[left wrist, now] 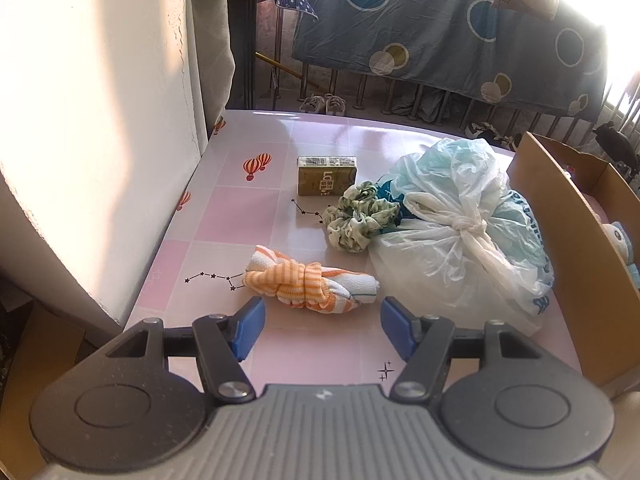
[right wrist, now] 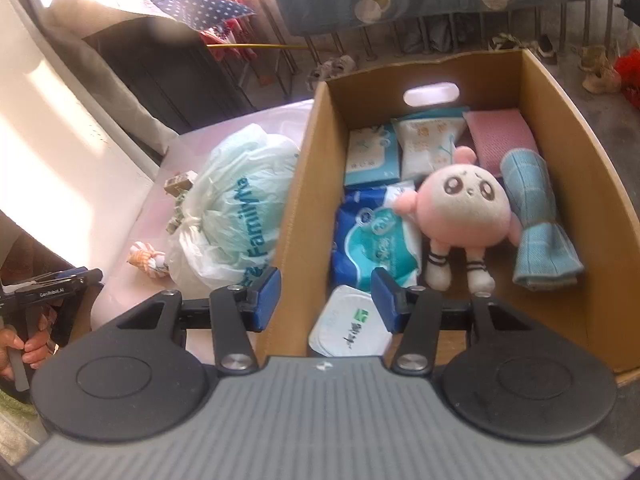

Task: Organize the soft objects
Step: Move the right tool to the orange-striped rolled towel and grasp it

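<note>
Soft objects split between table and box: the left gripper (left wrist: 322, 326) hangs released and empty just short of the knotted orange-striped cloth (left wrist: 310, 286), lined up to straddle it. Beyond lie a green scrunchie (left wrist: 358, 216) and tied plastic bag (left wrist: 452, 224). The right gripper (right wrist: 325, 296), released and empty, hovers above the cardboard box (right wrist: 304, 184), where a pink plush doll (right wrist: 464, 208) lies among tissue packs (right wrist: 376, 236).

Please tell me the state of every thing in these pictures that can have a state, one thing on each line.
left gripper: open, empty, just short of the sock bundle
right gripper: open, empty, above the box
orange striped sock bundle: knotted, on the table
plastic bag: tied shut, on the table
green scrunchie: loose on the table
cardboard box: open, partly filled
pink plush toy: lying in the box
</note>
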`<state>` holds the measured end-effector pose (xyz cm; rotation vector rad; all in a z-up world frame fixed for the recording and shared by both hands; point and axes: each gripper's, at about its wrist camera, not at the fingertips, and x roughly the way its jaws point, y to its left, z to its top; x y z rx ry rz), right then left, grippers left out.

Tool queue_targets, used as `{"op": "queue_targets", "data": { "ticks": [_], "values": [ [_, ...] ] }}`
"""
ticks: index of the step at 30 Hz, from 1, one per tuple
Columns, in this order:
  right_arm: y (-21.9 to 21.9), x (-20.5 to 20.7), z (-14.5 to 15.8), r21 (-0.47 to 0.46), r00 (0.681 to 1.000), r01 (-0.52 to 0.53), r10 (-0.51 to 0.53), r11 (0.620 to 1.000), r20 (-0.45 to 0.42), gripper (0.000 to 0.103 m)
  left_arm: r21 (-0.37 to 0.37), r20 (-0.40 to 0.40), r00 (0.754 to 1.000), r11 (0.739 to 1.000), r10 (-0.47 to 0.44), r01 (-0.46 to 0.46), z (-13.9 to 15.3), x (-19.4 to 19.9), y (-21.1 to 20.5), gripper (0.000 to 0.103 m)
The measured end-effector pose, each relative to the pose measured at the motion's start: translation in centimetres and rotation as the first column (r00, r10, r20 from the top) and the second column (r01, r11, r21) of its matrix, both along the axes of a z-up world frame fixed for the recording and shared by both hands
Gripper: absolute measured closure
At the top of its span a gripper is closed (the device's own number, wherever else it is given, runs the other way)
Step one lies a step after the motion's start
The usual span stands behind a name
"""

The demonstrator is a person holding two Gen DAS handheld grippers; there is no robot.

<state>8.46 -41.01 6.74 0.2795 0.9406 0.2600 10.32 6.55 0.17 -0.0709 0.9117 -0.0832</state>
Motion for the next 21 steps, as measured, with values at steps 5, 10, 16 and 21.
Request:
{"op": "queue_targets", "data": {
  "ticks": [5,10,16,21],
  "values": [
    [7.1,1.9,0.9,0.139,0.983,-0.172,0.161,0.975,0.086,0.052,-0.141,-0.034,0.994,0.985,0.100,-0.103,-2.0,0.6,1.7,0.043],
    [17.4,7.1,-1.1,0.250,0.937,-0.347,0.342,0.904,0.064,0.052,-0.265,-0.114,0.983,0.949,0.144,-0.170,-4.7,2.8,3.1,0.044],
    [27.9,14.3,-5.8,0.309,0.892,-0.412,0.449,0.857,-0.054,0.052,-0.335,-0.181,0.972,0.921,0.147,-0.201,-6.9,5.6,4.3,0.043],
    [33.6,18.3,-10.2,0.277,0.869,-0.417,0.469,0.865,-0.156,0.052,-0.317,-0.201,0.968,0.925,0.149,-0.208,-8.2,7.3,4.8,0.041]
  ]
}}
